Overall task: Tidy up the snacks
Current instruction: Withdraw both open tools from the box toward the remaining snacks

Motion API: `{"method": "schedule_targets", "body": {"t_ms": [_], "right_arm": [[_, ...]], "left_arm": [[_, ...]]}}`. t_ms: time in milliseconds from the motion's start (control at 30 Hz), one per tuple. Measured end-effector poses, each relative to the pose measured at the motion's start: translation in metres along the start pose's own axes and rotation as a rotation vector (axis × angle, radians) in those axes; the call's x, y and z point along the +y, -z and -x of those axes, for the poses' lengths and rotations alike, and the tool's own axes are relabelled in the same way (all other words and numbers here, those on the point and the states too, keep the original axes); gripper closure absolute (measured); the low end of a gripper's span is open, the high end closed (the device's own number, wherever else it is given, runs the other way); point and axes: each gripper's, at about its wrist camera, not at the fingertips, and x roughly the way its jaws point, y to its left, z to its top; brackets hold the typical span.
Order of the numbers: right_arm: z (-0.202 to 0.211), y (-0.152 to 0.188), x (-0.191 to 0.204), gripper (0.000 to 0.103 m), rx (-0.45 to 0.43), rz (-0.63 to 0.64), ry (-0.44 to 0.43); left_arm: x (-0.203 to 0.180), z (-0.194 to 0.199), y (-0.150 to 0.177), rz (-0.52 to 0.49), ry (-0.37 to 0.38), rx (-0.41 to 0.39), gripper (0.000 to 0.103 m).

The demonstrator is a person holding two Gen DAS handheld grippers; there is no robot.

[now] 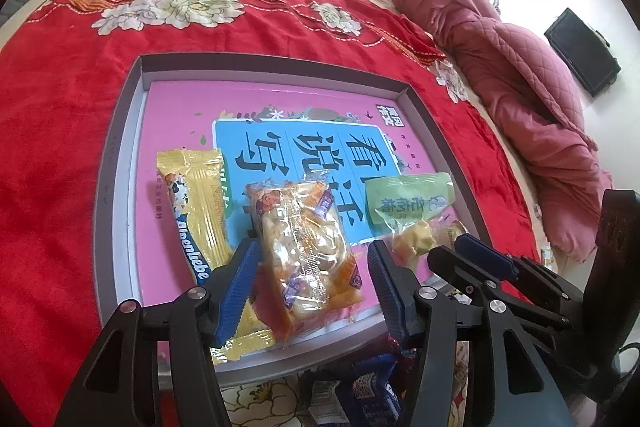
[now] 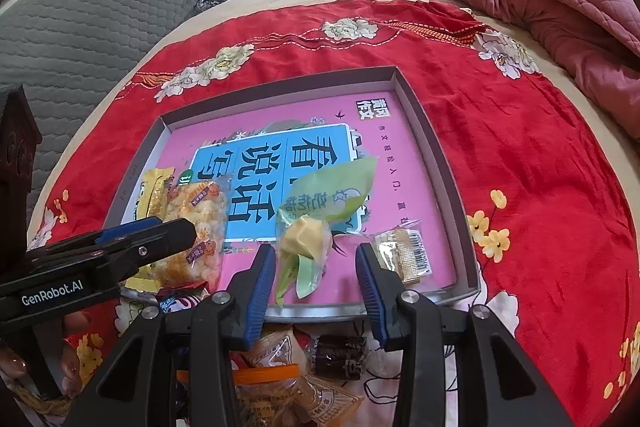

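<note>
left gripper (image 1: 312,267) jaws wide, astride clear rice-cracker pack (image 1: 308,247) | right gripper (image 2: 316,267) jaws wide, green snack pack (image 2: 320,215) between | both packs in shallow box (image 1: 120,163), 6 o'clock edge

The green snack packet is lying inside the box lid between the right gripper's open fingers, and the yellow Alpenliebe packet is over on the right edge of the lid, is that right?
Not quite. The Alpenliebe packet lies at the left edge of the box lid, as the left wrist view shows. The rest holds: the green snack packet lies inside the lid, between the open fingers of the right gripper.
</note>
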Motion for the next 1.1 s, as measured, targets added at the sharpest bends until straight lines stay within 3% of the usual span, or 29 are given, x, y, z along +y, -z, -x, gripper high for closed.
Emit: {"method": "schedule_targets", "body": {"t_ms": [233, 1100], "right_arm": [[0.006, -0.001, -0.002, 0.061, -0.009, -0.005, 0.002], [0.038, -0.006, 0.002, 0.061, -0.051, -0.002, -0.004]], "left_arm": [[-0.005, 0.010, 0.000, -0.021, -0.017, -0.005, 0.040], [-0.006, 0.049, 0.000, -0.026, -0.055, -0.035, 0.039]]}}
